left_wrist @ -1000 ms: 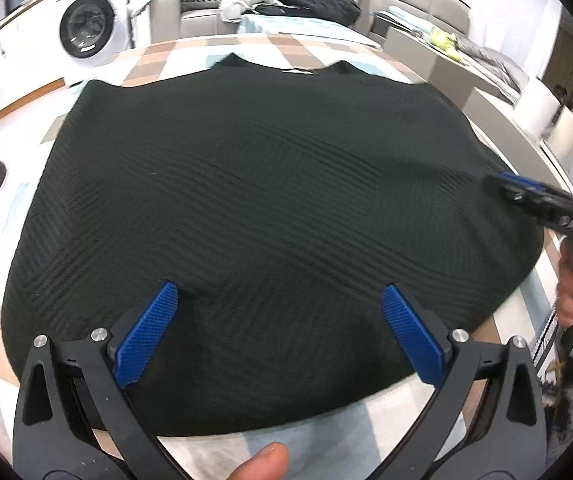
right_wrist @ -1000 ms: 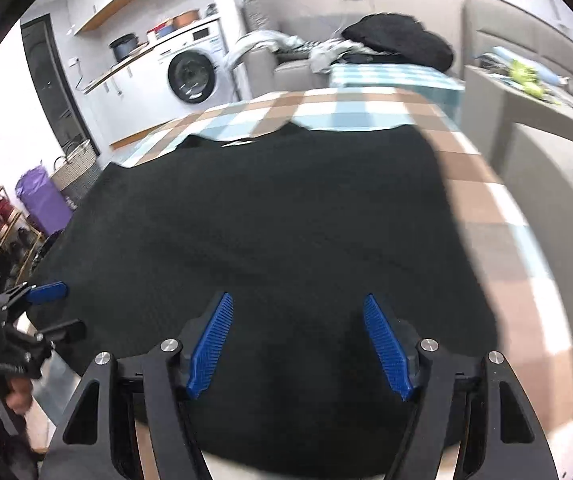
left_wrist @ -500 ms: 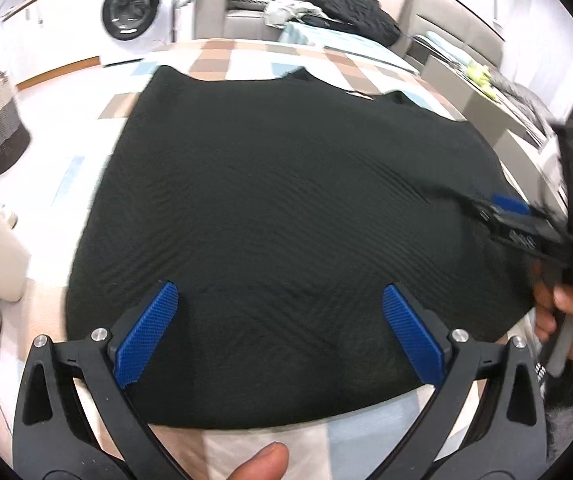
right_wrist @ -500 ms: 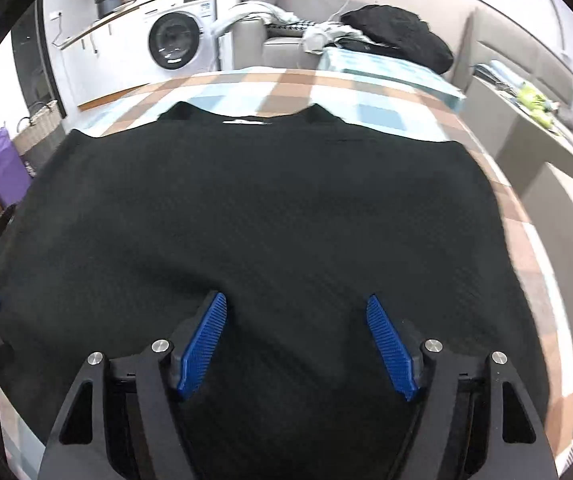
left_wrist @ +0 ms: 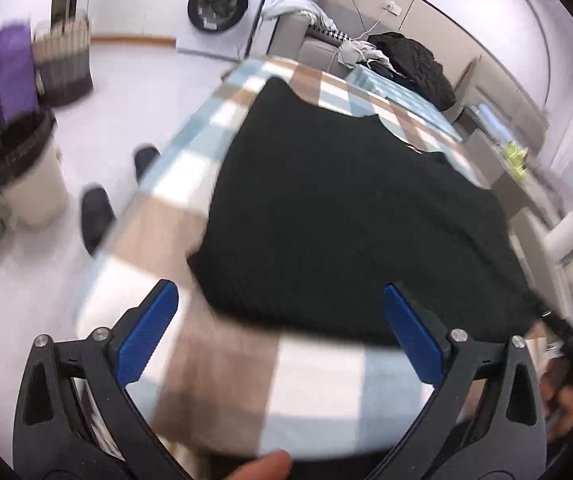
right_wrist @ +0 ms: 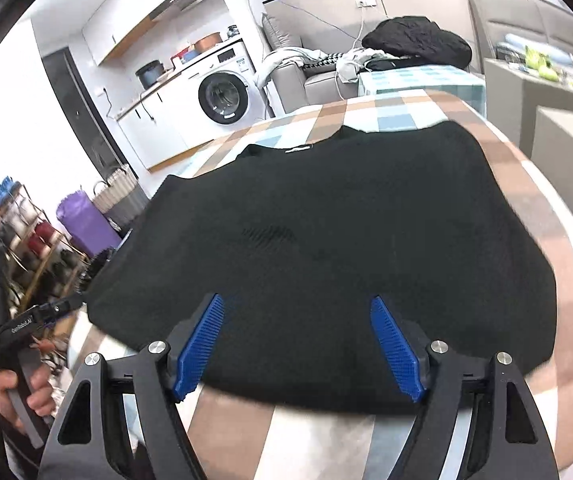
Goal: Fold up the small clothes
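A black knitted top [right_wrist: 326, 232] lies spread flat on the table [right_wrist: 526, 184] with the checked cloth of brown, white and light blue. Its neckline points to the far end of the table, toward the washing machine [right_wrist: 222, 96] and the grey sofa [right_wrist: 318, 76], and its hem is at the near edge. So its long axis goes from the near edge away to the far end.

The left gripper [left_wrist: 282, 332] is over the near left corner of the table, its jaws standing wide after closing a little, nothing between them; the garment's hem corner is just ahead. The right gripper [right_wrist: 298, 340] hangs above the hem, its jaws have just been opening, and the blue pads [right_wrist: 396, 344] grasp nothing.
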Demonstrator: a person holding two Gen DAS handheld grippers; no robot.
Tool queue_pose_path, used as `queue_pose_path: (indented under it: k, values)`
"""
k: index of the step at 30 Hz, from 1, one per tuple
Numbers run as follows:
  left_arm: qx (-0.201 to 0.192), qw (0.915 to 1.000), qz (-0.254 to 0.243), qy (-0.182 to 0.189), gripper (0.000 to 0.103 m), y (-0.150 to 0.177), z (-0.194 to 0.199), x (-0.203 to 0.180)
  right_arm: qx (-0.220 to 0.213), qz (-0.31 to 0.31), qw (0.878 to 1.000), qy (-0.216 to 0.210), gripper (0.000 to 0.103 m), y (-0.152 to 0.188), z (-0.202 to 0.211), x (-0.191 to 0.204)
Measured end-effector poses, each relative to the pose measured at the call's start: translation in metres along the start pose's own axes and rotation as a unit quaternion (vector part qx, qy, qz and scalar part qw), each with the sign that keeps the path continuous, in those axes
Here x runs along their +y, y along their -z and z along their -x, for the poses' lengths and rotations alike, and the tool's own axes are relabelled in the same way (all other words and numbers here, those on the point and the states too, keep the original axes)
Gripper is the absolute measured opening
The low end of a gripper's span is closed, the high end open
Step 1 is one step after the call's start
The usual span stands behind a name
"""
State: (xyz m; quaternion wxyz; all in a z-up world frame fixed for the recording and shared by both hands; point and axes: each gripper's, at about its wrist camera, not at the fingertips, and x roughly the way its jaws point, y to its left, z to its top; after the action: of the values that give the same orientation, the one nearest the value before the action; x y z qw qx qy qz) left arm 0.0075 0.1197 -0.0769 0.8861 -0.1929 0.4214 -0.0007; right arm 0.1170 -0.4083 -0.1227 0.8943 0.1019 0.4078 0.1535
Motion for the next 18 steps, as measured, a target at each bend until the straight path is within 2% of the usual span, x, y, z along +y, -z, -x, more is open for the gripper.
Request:
queue_pose_path:
  k: [2,5,9,14,18]
  values:
    - [0.022,0.9994,0.016,0.019,0.085,0.011,0.001,0.006,0.004,0.013,1.000,0.007,0.081,0.006,-0.004,0.002]
    - [0.043,0.9975,0.033,0.046,0.074,0.018,-0.004,0.006,0.013,0.022,1.000,0.008,0.081,0.009,-0.012,0.000]
    - [0.075,0.9924,0.055,0.080,0.068,0.027,-0.016,0.006,0.011,0.030,0.999,0.005,0.081,0.011,-0.013,0.004]
    - [0.035,0.9915,0.084,0.093,0.068,0.025,-0.028,0.004,0.013,0.042,0.999,0.009,0.081,0.012,-0.015,0.008]
    - [-0.009,0.9965,0.072,0.042,0.068,0.019,-0.039,-0.007,0.013,0.048,0.999,0.011,0.081,0.014,-0.017,0.012]
